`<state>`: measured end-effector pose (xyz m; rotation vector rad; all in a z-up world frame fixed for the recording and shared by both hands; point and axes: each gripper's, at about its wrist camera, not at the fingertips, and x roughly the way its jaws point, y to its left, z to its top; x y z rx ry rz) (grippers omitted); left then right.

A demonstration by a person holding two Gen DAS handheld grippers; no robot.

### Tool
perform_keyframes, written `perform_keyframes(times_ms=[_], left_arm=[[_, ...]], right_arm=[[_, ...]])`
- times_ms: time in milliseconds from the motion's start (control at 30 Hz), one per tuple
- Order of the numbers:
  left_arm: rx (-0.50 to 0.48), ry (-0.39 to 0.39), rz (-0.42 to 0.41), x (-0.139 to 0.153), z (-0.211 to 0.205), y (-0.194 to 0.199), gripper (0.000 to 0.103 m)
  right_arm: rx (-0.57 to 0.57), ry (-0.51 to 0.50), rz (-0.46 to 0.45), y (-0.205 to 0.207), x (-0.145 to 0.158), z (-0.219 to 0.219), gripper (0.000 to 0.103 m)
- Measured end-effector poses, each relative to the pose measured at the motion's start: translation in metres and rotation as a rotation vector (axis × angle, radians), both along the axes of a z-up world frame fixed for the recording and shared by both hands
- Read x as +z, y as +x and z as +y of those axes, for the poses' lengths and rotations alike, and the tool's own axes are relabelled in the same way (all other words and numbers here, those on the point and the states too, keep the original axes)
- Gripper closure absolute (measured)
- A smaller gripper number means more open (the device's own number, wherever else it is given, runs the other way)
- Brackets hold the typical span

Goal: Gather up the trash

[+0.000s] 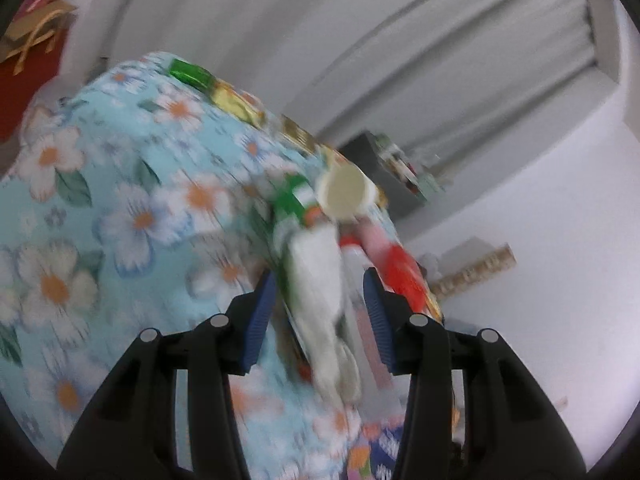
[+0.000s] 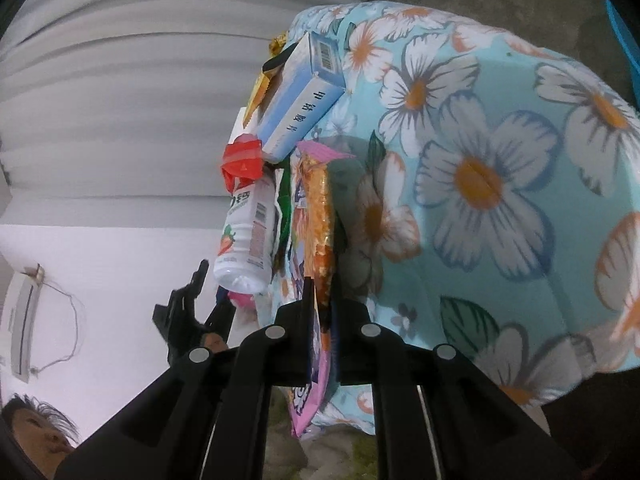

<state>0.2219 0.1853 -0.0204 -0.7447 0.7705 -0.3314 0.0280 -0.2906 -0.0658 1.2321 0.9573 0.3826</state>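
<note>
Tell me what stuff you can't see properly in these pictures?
- Left wrist view: the white wrapper between the open left gripper is smeared by motion blur; its print is unreadable.
- Right wrist view: the snack packet is partly hidden inside the right gripper.
- Right wrist view: the bottle hides what lies behind it.

White wall [image 2: 100,260], pale pleated curtain [image 2: 120,100], floral tablecloth [image 2: 500,200]

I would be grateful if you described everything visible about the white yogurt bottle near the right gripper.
The white yogurt bottle looks like glossy plastic, with a strawberry picture, green lettering and a barcode on its label. A torn red wrap covers its cap end, next to the blue-and-white carton. It lies on the floral cloth, its base toward the camera, alongside the snack packet that the right gripper pinches. No gripper holds the bottle itself.
</note>
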Motion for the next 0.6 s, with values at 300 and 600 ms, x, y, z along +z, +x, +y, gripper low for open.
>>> perform_keyframes(times_ms=[300, 600], left_arm=[[0.035, -0.055, 0.147, -0.032, 0.01, 0.07, 0.064], [-0.003, -0.042, 0.096, -0.037, -0.002, 0.077, 0.102]], right_arm=[[0.011, 0.076, 0.017, 0.009, -0.015, 0.015, 0.084], [-0.005, 0.0, 0.001, 0.01, -0.008, 0.012, 0.096]])
